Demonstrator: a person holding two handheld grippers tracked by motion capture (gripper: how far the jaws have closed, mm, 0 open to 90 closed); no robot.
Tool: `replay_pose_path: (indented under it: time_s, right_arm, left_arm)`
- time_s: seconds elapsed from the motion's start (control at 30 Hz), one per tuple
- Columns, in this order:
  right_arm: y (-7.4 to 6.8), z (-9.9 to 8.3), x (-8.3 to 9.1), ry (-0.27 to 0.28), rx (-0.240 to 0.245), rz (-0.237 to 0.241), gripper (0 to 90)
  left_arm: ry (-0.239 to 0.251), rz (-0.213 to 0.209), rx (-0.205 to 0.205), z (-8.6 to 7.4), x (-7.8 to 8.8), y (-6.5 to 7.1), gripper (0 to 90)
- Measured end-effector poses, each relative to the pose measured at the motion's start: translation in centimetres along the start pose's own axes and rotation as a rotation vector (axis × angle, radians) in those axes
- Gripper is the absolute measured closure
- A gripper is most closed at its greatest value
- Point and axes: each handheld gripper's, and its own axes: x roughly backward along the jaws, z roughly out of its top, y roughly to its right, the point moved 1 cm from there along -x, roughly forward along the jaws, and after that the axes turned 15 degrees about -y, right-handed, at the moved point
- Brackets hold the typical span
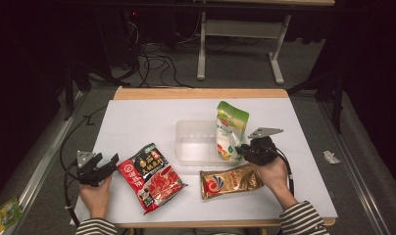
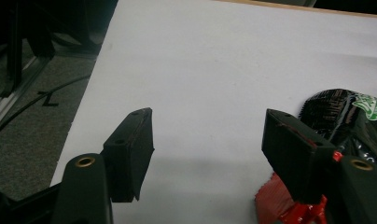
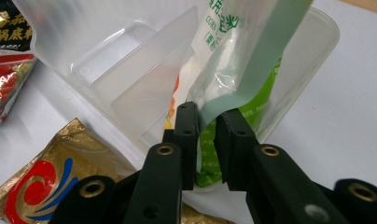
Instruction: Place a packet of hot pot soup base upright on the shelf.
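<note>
Jaws of the right gripper [image 3: 206, 135] stand slightly parted around the green pouch's [image 1: 231, 128] lower edge, at frame centre inside the clear tub [image 1: 196, 142]; soft, slick and floppy, it likely wants pinching at the stiffer seam.

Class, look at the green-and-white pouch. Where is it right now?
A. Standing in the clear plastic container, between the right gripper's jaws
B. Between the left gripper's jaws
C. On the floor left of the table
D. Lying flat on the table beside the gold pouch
A: the green-and-white pouch stands in the clear plastic container, with the right gripper around its lower edge.
</note>
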Motion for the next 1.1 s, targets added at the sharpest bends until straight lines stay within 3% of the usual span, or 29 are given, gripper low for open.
replay_pose_path:
  time_s: [0.23,0.47,0.63,0.7,0.73,0.87,0.9,1.1]
  right_arm:
    - [-0.1,-0.2,0.5,0.021,0.014,0.012,89.8]
    - [-0.3,-0.7,0.3,0.022,0.017,0.012,90.0]
    - [-0.5,-1.9,-1.1,-0.039,0.033,0.003,90.0]
    - [-0.5,-2.3,-1.3,-0.037,0.027,0.004,90.0]
    - [-0.1,-2.8,-1.1,-0.006,-0.003,0.027,90.0]
    - [0.1,-3.2,-0.7,0.024,-0.004,0.023,90.0]
    - [0.2,-3.6,-0.3,0.056,-0.018,0.032,90.0]
    - [0.5,-4.1,0.7,0.113,-0.042,0.029,81.9]
  left_arm:
    - [0.000,0.003,0.000,0.0,0.0,0.0,34.4]
    - [0.001,0.002,-0.001,0.0,0.0,0.0,34.4]
    - [0.003,0.003,-0.001,0.0,0.0,0.0,34.4]
    - [0.002,0.003,-0.001,0.0,0.0,0.0,34.3]
    - [0.001,0.004,0.000,0.0,0.0,0.0,34.3]
    - [0.001,0.003,0.003,0.0,0.0,0.0,34.3]
    - [0.000,0.004,0.002,0.0,0.0,0.0,34.4]
    - [-0.004,0.001,0.005,0.0,0.0,0.0,34.4]
